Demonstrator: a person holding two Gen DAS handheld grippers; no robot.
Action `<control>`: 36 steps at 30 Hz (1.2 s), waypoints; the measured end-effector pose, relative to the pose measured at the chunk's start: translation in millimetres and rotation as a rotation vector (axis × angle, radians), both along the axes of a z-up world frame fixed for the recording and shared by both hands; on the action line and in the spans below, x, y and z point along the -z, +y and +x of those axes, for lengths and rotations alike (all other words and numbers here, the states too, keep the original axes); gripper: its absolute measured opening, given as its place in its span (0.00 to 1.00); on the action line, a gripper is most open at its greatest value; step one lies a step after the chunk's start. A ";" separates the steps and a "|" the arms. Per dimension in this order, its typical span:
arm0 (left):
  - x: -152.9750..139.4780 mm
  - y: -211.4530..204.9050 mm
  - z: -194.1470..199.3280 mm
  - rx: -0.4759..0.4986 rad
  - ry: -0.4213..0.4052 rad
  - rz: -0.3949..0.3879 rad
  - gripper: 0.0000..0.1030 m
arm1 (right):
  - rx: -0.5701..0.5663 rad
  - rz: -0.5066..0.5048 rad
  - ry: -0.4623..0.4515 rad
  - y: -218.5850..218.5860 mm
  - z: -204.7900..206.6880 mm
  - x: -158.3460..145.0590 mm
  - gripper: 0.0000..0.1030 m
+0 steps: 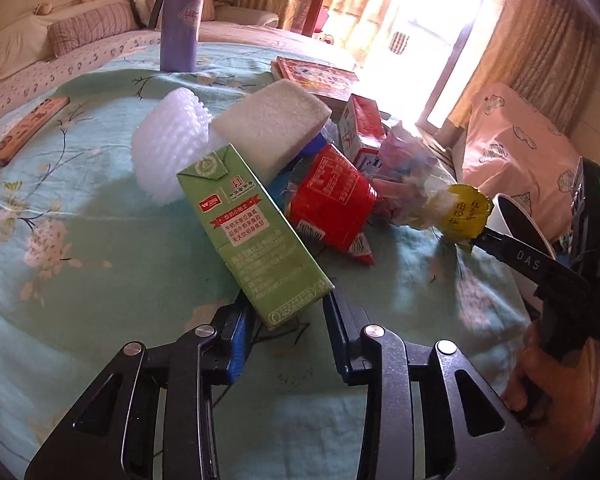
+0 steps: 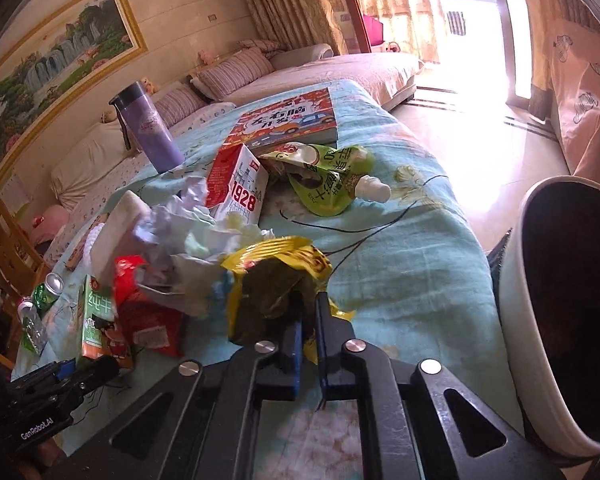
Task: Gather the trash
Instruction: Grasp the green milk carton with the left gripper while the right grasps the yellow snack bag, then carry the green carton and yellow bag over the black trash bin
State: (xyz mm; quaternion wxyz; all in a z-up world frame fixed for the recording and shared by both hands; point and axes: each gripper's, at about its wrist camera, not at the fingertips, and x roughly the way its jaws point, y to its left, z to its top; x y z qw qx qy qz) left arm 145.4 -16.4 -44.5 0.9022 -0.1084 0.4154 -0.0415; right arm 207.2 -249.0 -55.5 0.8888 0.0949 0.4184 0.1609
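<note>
**Right wrist view: yellow wrapper pinched, bin close at right**

Right wrist view shows the right gripper (image 2: 309,322) clenched on the yellow wrapper (image 2: 276,268), at the near edge of the trash pile; left gripper (image 1: 288,312) brackets the green carton (image 1: 252,232), its pads apparently touching the near end, a firm hold unconfirmed. Lift the wrapper clear before swinging right; the white bin (image 2: 520,280) stands just beside the bed edge (image 2: 476,248); open cloth between leaves free room.
</note>
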 end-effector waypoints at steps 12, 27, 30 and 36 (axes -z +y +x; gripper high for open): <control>-22.3 -18.5 -49.5 0.144 -0.104 0.005 0.29 | 0.040 0.065 -0.026 -22.3 -49.2 -20.8 0.03; -34.9 -90.7 -62.5 0.351 -0.144 0.014 0.29 | 0.131 0.096 -0.049 -66.4 -86.0 -33.7 0.03; -34.5 -105.9 -58.5 0.386 -0.142 0.019 0.29 | 0.160 0.096 -0.053 -80.0 -88.5 -34.5 0.03; -35.2 -132.8 -49.2 0.436 -0.140 0.027 0.29 | 0.211 0.092 -0.060 -105.9 -92.5 -36.9 0.03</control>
